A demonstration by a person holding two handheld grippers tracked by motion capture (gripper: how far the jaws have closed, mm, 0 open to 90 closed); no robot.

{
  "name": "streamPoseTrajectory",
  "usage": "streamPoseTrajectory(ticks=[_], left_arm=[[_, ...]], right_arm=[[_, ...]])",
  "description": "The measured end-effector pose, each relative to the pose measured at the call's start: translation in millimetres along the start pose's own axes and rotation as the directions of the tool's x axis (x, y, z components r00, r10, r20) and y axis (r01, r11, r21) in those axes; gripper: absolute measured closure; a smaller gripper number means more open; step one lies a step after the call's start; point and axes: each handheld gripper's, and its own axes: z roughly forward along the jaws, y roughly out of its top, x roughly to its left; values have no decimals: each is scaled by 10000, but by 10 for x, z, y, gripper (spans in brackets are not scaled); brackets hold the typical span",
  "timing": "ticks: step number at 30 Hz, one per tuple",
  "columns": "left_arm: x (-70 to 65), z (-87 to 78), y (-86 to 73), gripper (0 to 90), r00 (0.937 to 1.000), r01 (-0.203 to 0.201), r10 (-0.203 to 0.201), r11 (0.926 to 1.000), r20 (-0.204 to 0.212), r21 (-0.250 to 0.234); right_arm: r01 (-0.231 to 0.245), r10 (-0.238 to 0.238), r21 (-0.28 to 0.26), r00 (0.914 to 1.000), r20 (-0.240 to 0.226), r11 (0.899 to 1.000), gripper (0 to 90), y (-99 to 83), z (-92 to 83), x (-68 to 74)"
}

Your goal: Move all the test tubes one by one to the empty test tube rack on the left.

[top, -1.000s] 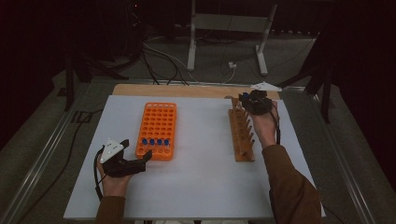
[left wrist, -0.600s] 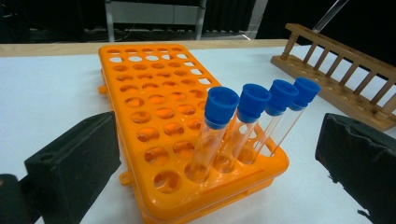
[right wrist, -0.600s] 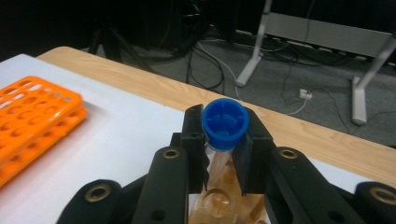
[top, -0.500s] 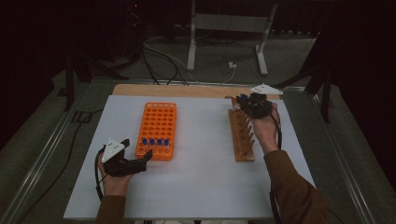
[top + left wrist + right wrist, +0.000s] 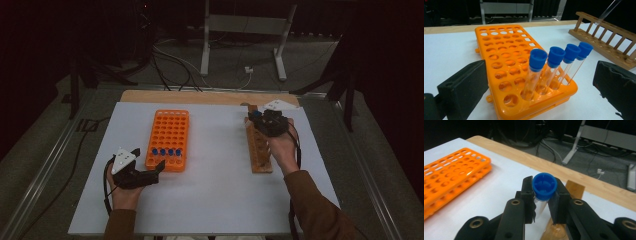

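Observation:
An orange tube rack [image 5: 168, 131] lies left of centre on the white table, and several blue-capped clear tubes [image 5: 165, 151] stand in its near row. My left gripper [image 5: 156, 168] rests open at the rack's near left corner; in the left gripper view its jaws stand wide on either side of those tubes [image 5: 554, 67], touching none. A wooden rack [image 5: 260, 155] lies on the right. Above its far end, my right gripper [image 5: 263, 120] is shut on a blue-capped tube [image 5: 544, 185], gripped just under the cap, with the wooden rack [image 5: 574, 188] below it.
A bare wooden strip [image 5: 200, 96] runs along the far edge of the white table top [image 5: 220, 185]. Beyond it are dark floor, cables and a metal stand. Open table surface lies between the two racks and along the near edge.
My right gripper has drifted slightly left and nearer over the wooden rack's far end, still holding the tube. The left gripper has stayed put.

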Motion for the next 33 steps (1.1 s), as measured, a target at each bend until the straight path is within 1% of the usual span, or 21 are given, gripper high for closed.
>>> streamPoseTrajectory(ticks=[5, 10, 16, 18, 23, 25, 27, 29, 33], left_arm=[[-47, -4, 37, 9, 9998, -157, 158, 9999, 83, -64], [-114, 38, 91, 9, 9992, -335, 336, 9994, 195, -73], [-224, 76, 178, 10, 9967, -738, 742, 9972, 325, -135], [-267, 79, 197, 13, 9954, -916, 921, 9956, 260, -190], [-356, 83, 283, 15, 9933, -1099, 1113, 9930, 305, -438], [-400, 87, 325, 15, 9916, -1242, 1257, 9909, 287, -513], [-445, 100, 366, 15, 9893, -1420, 1435, 9884, 250, -530], [-492, 124, 399, 15, 9875, -1530, 1549, 9866, 308, -563], [-600, 198, 443, 17, 9840, -1701, 1724, 9842, 449, -495]], right_arm=[[70, -67, 105, 9996, -265, 9999, 761, -68, -17, 77], [27, -5, 296, 9973, -737, 9996, 761, -94, -48, 135], [138, -85, 444, 9929, -1189, 9989, 761, -101, -110, 221], [145, -68, 538, 9901, -1400, 9984, 760, -101, -125, 256], [238, -137, 557, 9845, -1747, 9982, 760, -103, -159, 364], [300, -194, 538, 9820, -1880, 9981, 760, -99, -168, 407], [317, -193, 569, 9784, -2059, 9979, 760, -88, -179, 451], [390, -247, 571, 9723, -2323, 9976, 760, -77, -190, 493], [638, -455, 657, 9671, -2503, 9958, 760, -66, -209, 573]])
